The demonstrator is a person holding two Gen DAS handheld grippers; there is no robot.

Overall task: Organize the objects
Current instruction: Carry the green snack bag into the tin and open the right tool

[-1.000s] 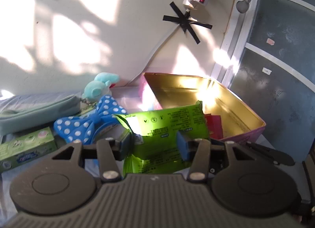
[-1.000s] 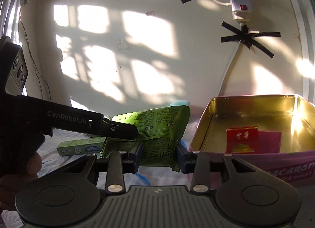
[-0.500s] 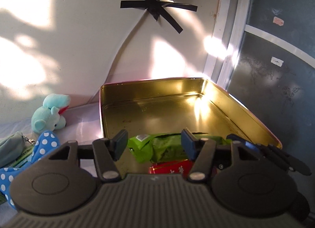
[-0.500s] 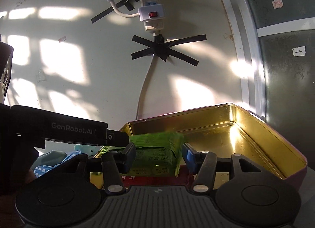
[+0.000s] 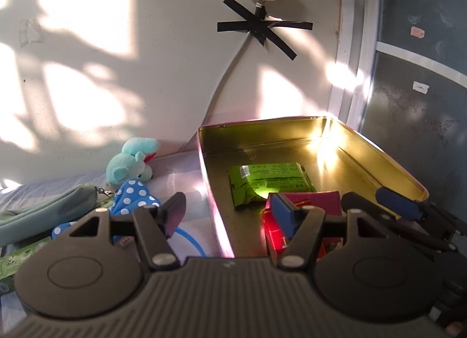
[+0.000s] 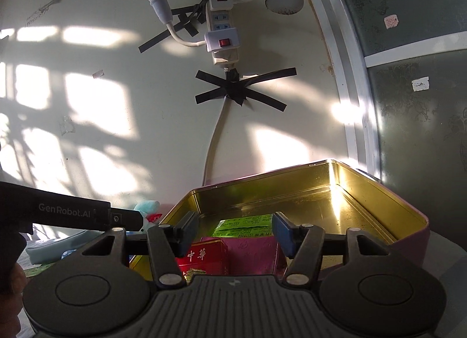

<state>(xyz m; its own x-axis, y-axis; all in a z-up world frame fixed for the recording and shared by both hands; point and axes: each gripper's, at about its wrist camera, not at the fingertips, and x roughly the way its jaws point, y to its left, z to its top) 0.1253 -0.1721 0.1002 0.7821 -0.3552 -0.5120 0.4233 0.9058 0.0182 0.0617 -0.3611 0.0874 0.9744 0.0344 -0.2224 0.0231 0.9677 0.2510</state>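
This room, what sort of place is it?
Probably a home, a lived-in corner: a power strip taped to the wall, a plush toy and a tin holding small packets beside a window frame.

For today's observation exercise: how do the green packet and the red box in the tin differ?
The green packet is a soft, crinkled pouch; the red box is a rigid carton. The green packet lies toward the middle of the gold tin; the red box sits at its near end, closer to the cameras. Both rest inside the tin, gripped by neither tool.

1 tin (image 5: 379,160), 1 green pkt (image 5: 268,183), 1 red box (image 6: 204,259), 1 plush (image 5: 131,163).
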